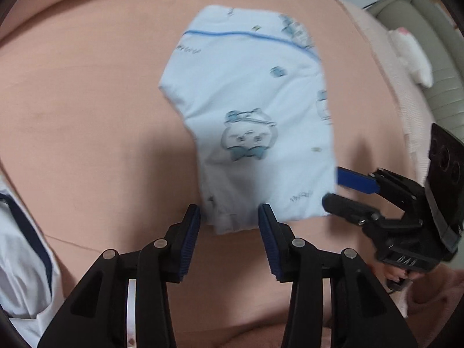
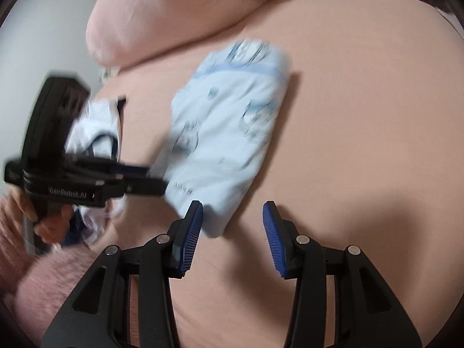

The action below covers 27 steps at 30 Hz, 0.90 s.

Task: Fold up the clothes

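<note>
A peach-pink bed sheet (image 1: 87,101) fills your left wrist view, with the pale blue, cartoon-printed cotton garment (image 1: 255,110) lying folded flat near its middle. Your left gripper (image 1: 229,223) hangs over the garment's near hem, its fingers (image 1: 191,229) spread and holding nothing. Your right gripper (image 1: 333,185) comes in from the right edge, parted at the garment's near corner. A white garment with dark navy trim (image 1: 23,261) lies at the far left.

In your right wrist view, blurred, the same bed sheet (image 2: 377,116) runs up to a peach pillow (image 2: 162,23). The garment (image 2: 226,133) lies ahead of the right gripper (image 2: 232,223), whose fingers (image 2: 194,226) stand apart and empty. The left gripper (image 2: 156,178) touches its left edge.

The likely risk: closing on the top layer alone would peel the fold open.
</note>
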### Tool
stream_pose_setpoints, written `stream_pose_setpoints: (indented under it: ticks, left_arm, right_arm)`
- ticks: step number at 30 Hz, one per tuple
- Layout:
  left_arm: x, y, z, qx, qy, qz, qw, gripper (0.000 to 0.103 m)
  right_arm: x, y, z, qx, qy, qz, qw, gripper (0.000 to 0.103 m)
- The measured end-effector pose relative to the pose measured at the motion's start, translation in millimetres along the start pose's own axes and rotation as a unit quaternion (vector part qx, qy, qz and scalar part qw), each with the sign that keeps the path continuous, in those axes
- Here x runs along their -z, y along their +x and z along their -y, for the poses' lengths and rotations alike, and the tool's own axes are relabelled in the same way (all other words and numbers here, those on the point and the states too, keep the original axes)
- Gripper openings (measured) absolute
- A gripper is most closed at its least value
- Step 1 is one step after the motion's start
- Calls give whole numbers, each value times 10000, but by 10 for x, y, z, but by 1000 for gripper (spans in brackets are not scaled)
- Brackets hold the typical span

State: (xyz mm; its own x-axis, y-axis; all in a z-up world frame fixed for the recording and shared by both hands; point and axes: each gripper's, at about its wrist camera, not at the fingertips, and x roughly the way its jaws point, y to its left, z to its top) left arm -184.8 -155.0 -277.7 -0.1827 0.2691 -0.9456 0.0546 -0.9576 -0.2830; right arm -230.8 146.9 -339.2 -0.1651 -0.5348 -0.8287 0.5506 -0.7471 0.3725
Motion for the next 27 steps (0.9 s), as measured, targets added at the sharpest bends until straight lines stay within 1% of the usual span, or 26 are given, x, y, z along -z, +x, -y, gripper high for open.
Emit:
stream_pose_setpoints:
  ticks: [1,3,4,6,7,9,10,11,12,15,16,17,18,19,20,21,22,23,24,25,26,27]
  left_arm:
    - [-7,10,1,-26,-40,-6,10000,45]
    - [-18,-13,28,-342,-22,36,9994,46]
    - [-22,-18,39,-384,-22,49,9992,46]
    - [-28,-21,52,-356,-71,66,9993,46]
    - [-33,-20,57,-255,-118,64,9996,46]
    - [-45,-13,56,203,-245,28,9995,44]
    - [-49,13,32,617,-412,-49,9972,45]
    - [-54,47,1,1086,-611,-145,9921,51]
    - [-57,98,-36,1334,-840,-266,9871,54]
    - [-4,165,-117,1625,-1342,-352,9769,54]
    - [-47,191,-143,1702,-1464,-306,9740,54]
    - [-52,201,-142,1713,-1510,-247,9733,54]
    - [-25,229,-129,1643,-1502,-215,9747,54]
    - [6,265,-116,1552,-1483,-190,9765,53]
    - [37,302,-102,1461,-1464,-165,9782,50]
    - [23,307,-57,1277,-1387,-115,9820,37]
    - [-2,293,9,1095,-1287,-72,9856,27]
    - [-26,275,80,922,-1184,-34,9887,21]
    - [-53,260,127,809,-1114,13,9905,19]
    - [-81,245,166,717,-1054,64,9918,18]
    - [-106,232,198,591,-997,94,9932,18]
    - [-214,239,217,431,-925,135,9947,16]
  right_arm:
    - [-2,13,-8,68,-62,38,10000,42]
    - [8,-23,5,241,-84,7,9997,42]
    - [20,-31,43,292,-55,-14,9996,42]
    - [59,-73,162,324,137,-29,9994,42]
    - [77,-96,215,378,234,-39,9990,42]
    - [92,-158,297,404,356,-12,9985,43]
    - [86,-202,338,326,418,45,9986,44]
    - [70,-241,375,234,482,105,9985,44]
    - [49,-264,413,137,554,163,9982,44]
    - [-36,-300,518,-97,832,339,9959,50]
    - [-66,-286,539,-207,900,363,9951,50]
    - [-94,-247,537,-332,912,322,9948,51]
    - [-119,-199,507,-380,844,261,9954,51]
    - [-137,-154,460,-350,726,209,9965,51]
    - [-155,-108,413,-320,608,157,9975,51]
    - [-173,-77,351,-191,402,168,9989,51]
    - [-192,-58,274,24,119,233,9997,51]
    - [-211,-46,218,190,-101,260,9994,50]
    - [-225,-27,171,332,-310,233,9987,43]
    - [-231,-11,137,378,-436,205,9981,40]
    - [-232,-4,125,323,-454,190,9983,33]
    - [-233,2,112,268,-472,176,9984,22]
